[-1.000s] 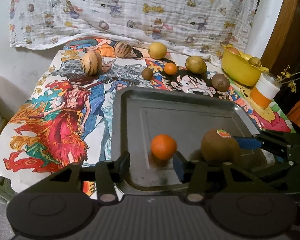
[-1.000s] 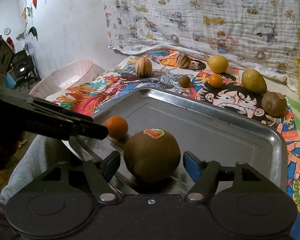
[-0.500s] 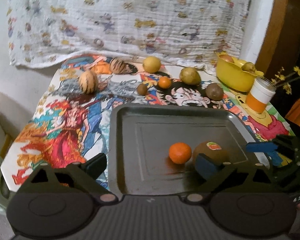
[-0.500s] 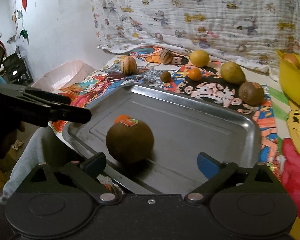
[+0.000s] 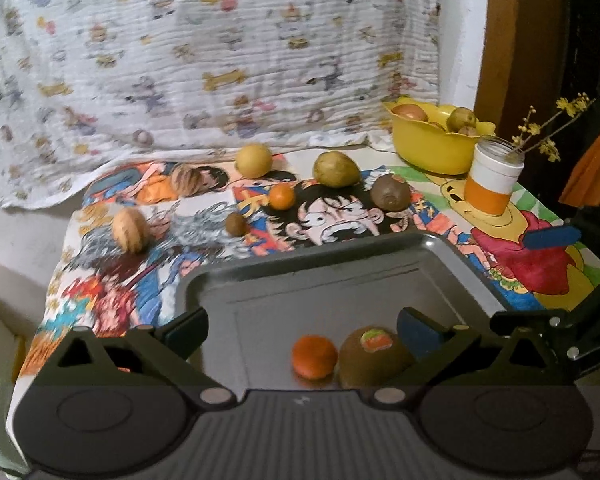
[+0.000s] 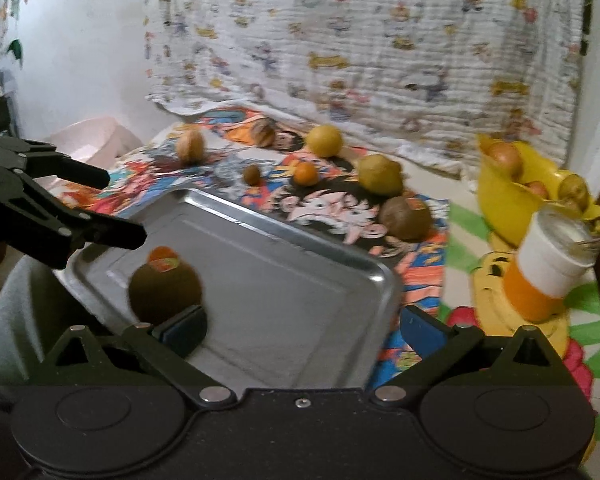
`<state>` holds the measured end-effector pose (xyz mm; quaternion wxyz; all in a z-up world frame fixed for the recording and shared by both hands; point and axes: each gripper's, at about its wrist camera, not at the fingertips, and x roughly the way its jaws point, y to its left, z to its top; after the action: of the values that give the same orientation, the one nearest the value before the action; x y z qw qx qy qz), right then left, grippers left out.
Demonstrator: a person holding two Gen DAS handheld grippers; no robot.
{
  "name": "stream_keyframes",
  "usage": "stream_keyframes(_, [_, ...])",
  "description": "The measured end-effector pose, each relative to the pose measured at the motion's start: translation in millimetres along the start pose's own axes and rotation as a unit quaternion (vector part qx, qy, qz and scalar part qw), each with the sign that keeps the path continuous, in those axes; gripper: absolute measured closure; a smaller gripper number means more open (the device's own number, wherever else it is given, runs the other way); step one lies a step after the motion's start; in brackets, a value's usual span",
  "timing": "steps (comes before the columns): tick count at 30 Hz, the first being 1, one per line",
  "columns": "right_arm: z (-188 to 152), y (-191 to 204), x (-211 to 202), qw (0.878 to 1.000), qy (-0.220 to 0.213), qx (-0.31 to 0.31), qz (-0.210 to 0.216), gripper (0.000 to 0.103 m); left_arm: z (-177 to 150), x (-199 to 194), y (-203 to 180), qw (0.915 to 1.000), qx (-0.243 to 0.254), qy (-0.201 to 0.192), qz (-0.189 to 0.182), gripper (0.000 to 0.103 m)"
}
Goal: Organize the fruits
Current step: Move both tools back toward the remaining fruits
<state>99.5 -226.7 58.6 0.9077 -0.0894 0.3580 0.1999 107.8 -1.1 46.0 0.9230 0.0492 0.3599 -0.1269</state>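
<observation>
A metal tray (image 5: pixel 452 264) lies at the near edge of the cartoon-print table; it also shows in the right wrist view (image 6: pixel 364 268). In it lie a small orange (image 5: pixel 314 356) and a brown kiwi with a sticker (image 5: pixel 370 356), touching; the kiwi shows in the right wrist view (image 6: pixel 164 292). My left gripper (image 5: pixel 302 326) is open and empty above them. My right gripper (image 6: pixel 302 326) is open and empty over the tray's right part. Several loose fruits lie beyond: a lemon (image 5: pixel 254 160), a pear-like fruit (image 5: pixel 336 169), a second orange (image 5: pixel 281 197) and a second kiwi (image 5: pixel 390 198).
A yellow bowl (image 5: pixel 432 148) with fruit stands at the back right, with an orange-and-white cup (image 5: pixel 490 184) holding twigs in front of it. Two striped fruits (image 5: pixel 130 230) lie at the back left. A printed cloth hangs behind.
Both grippers opened wide and pulled back and up from the tray. The orange and the kiwi stay in the tray, side by side. The right wrist view swung to the right.
</observation>
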Motion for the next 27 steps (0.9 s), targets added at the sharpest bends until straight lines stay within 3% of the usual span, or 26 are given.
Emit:
stream_keyframes(13, [20.3,-39.2,23.7,0.999,-0.011,0.032,-0.027,0.001,36.3,43.1,-10.5,0.9994,0.009,0.032,-0.005,0.001])
stream_keyframes(21, [42.7,-51.3,57.0,0.999,-0.018,0.043,-0.014,0.001,55.9,69.0,18.4,0.9987,-0.016,0.046,0.014,0.001])
stream_keyframes(27, [70.3,-42.1,92.2,1.000,-0.021,0.015,0.009,0.001,63.6,90.4,52.7,0.9974,-0.038,0.052,0.032,0.001])
